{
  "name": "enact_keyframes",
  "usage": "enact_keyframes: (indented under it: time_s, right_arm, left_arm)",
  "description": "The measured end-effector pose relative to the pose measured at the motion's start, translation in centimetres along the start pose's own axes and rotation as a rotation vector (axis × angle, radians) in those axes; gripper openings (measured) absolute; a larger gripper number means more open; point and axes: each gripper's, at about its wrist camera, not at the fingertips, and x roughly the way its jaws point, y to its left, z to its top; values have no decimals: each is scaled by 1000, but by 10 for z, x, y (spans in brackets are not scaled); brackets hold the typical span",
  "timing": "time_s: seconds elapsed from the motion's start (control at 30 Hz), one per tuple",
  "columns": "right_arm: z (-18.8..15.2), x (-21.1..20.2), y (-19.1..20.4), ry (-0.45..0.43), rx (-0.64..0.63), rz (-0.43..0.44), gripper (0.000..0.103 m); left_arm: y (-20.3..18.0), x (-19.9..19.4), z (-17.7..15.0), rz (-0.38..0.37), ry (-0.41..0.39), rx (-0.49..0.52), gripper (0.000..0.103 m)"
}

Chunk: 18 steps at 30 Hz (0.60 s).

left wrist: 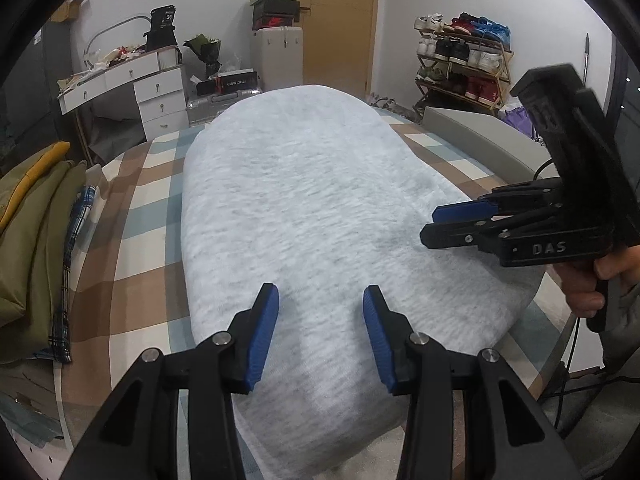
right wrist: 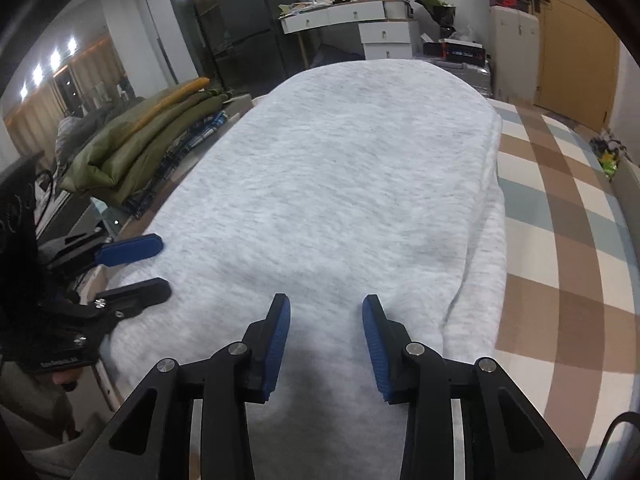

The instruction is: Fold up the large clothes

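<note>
- Checked bedspread in brown, cream and pale blue covers the bed, a shoe rack behind.
- Grey folded garment lies lengthwise across it.
- Left gripper hovers over the garment's near end, jaws partly apart, nothing between them.
- Right gripper likewise, empty; its body reads "DAS".

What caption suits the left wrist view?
Open left gripper above a grey garment on a checked bed, right gripper alongside.
</note>
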Motion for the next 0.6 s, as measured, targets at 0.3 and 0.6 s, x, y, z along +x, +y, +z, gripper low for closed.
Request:
enact_keyframes:
  time_s: [0.3, 0.6]
  right_arm:
    - [-25, 12, 26, 0, -74, 126, 34]
    - [-21, -7, 62, -29, -163, 191, 28]
  left_arm:
    - [-5, -26, -7, -34, 40, 15, 38]
    - [-8, -23, -21, -17, 40, 21, 39]
